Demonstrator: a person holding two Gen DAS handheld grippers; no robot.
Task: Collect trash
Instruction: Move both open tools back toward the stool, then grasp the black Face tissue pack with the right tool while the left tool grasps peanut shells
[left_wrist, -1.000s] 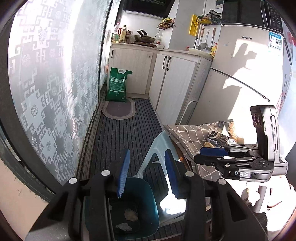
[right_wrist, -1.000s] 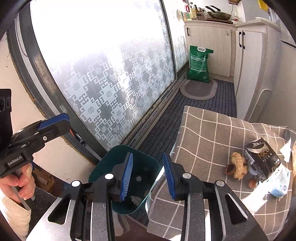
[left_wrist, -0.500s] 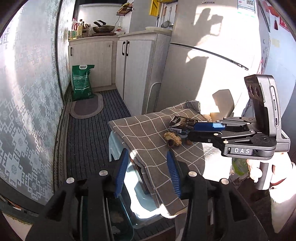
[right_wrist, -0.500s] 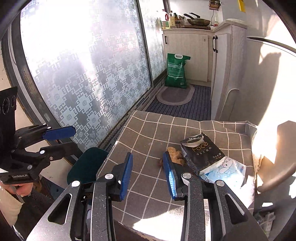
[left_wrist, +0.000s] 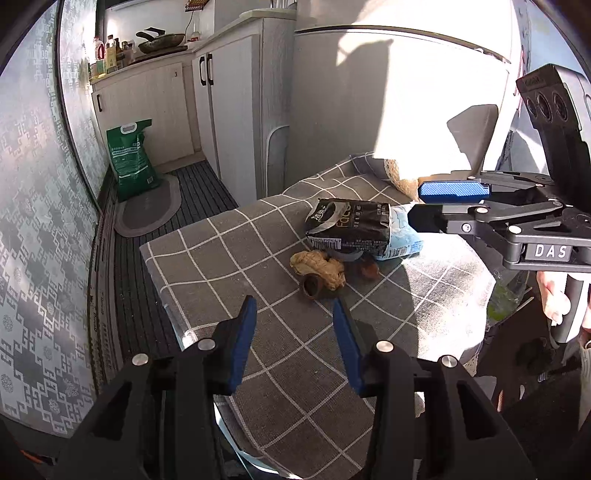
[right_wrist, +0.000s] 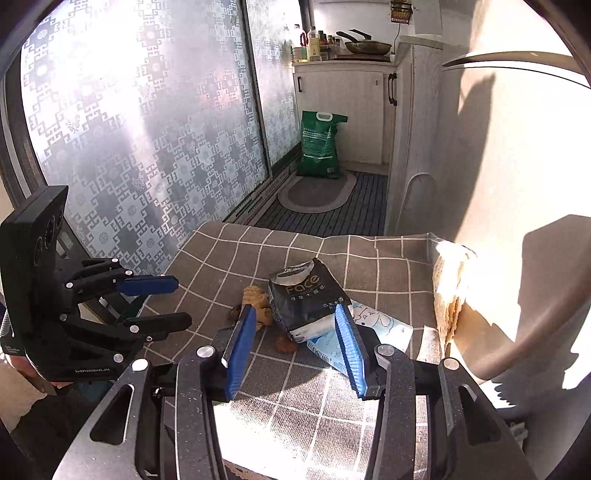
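Trash lies on a small table under a grey checked cloth (left_wrist: 229, 251): a black "Face" tissue pack (left_wrist: 347, 225) on a blue-white wrapper (left_wrist: 402, 240), a tan crumpled piece (left_wrist: 319, 267) and a brown shell-like cup (left_wrist: 312, 288). My left gripper (left_wrist: 293, 317) hovers open over the cloth just short of the brown cup, nothing between its pads. My right gripper (right_wrist: 295, 321) is over the black pack (right_wrist: 303, 295) and wrapper (right_wrist: 380, 328); its jaws are opening and the pads touch nothing. Each gripper shows in the other's view: the right (left_wrist: 421, 205), the left (right_wrist: 177, 302).
A green sack (left_wrist: 131, 158) and an oval mat (left_wrist: 147, 210) lie on the dark slatted floor by white cabinets (left_wrist: 221, 110). Patterned glass doors (right_wrist: 147, 147) run along the left. A white fridge (left_wrist: 369, 92) stands behind the table, with a tan woven thing (right_wrist: 448, 291) at the table's far corner.
Both grippers swung away from the teal bin on the floor to over the table's trash. The right jaws have spread wider; the left widened slightly.
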